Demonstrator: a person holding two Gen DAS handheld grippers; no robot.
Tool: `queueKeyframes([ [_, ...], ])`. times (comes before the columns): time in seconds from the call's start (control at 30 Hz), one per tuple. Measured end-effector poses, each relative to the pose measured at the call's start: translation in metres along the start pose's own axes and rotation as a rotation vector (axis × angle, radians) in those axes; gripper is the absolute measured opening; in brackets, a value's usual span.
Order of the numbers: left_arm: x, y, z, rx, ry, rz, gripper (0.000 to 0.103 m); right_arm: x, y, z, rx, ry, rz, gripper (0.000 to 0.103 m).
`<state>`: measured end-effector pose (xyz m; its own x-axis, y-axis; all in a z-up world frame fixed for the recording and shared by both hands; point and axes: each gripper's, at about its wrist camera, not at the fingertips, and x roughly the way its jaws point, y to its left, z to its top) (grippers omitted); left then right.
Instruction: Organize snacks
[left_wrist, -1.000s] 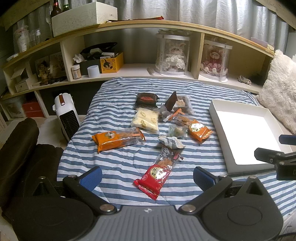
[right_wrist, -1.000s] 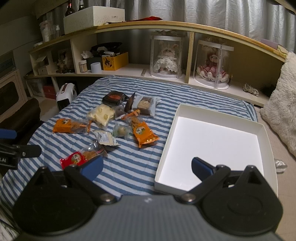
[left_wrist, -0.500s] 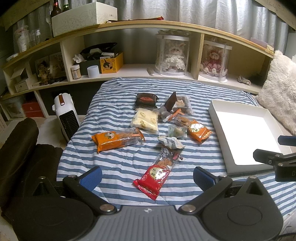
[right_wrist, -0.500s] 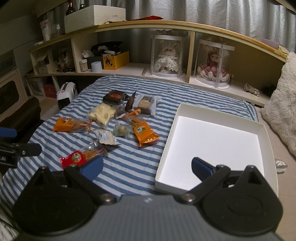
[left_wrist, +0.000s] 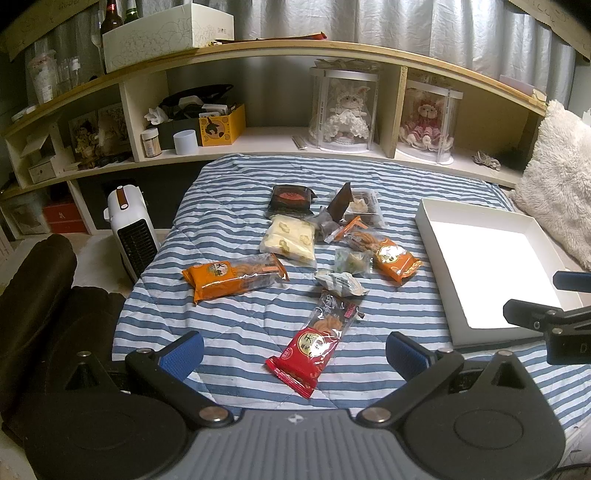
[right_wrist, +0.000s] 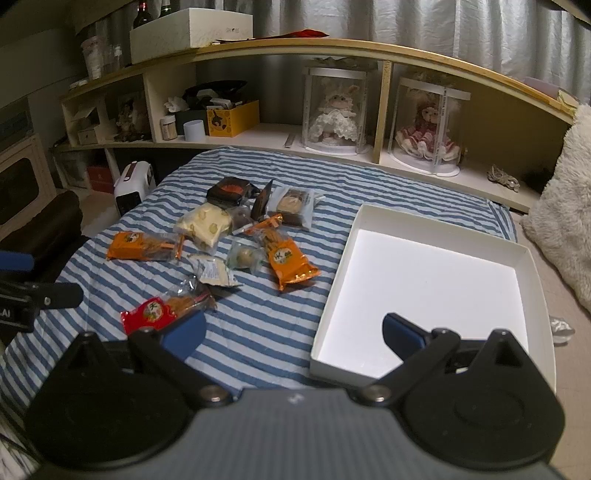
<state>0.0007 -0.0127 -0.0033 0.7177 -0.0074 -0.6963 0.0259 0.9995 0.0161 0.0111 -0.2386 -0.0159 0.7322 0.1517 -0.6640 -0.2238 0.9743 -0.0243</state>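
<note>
1. My left gripper (left_wrist: 293, 350) hangs over the near edge of the bed (left_wrist: 236, 206) with its jaws spread wide and nothing between them. My right gripper (right_wrist: 293, 334) is the same, gaping and empty, over the near corner of the white tray (right_wrist: 369, 225).

2. The snacks lie loose on the striped cover, all left of the tray, which has nothing in it. The red pack (left_wrist: 314, 347) is nearest my left gripper; beyond it a small crumpled wrapper (left_wrist: 341, 282), an orange pack (left_wrist: 234, 278) to the left, another orange pack (left_wrist: 395, 258) nearer the tray, a pale yellow pack (left_wrist: 290, 242), and darker packets bunched at the back.

3. I judge nothing is sorted yet; the red pack looks like the first pick.

4. Risks as I see them:
   - The wrappers are slick and puffy, so a pinch on a corner could slip, or a hard one could crush what is inside.
   - The cover is soft; pressing down may catch fabric with the pack.
   - The back packets touch or overlap, so lifting one may drag a neighbour.
   - My grippers are close near the tray corner and could knock together or nudge the tray.
</note>
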Motion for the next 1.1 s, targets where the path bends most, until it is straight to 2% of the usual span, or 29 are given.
queueKeyframes([
  [0.6, 0.013, -0.003, 0.004, 0.013, 0.033, 0.019, 0.103, 0.008, 0.000, 0.001, -0.010, 0.006, -0.027, 0.102],
  [0.8, 0.027, -0.012, 0.008, 0.066, 0.050, 0.020, 0.103, 0.019, -0.003, 0.004, -0.016, 0.014, -0.047, 0.102],
  [1.1, 0.057, -0.023, 0.014, 0.127, 0.126, 0.002, 0.103, 0.046, -0.012, 0.014, -0.022, 0.015, -0.080, 0.102],
])
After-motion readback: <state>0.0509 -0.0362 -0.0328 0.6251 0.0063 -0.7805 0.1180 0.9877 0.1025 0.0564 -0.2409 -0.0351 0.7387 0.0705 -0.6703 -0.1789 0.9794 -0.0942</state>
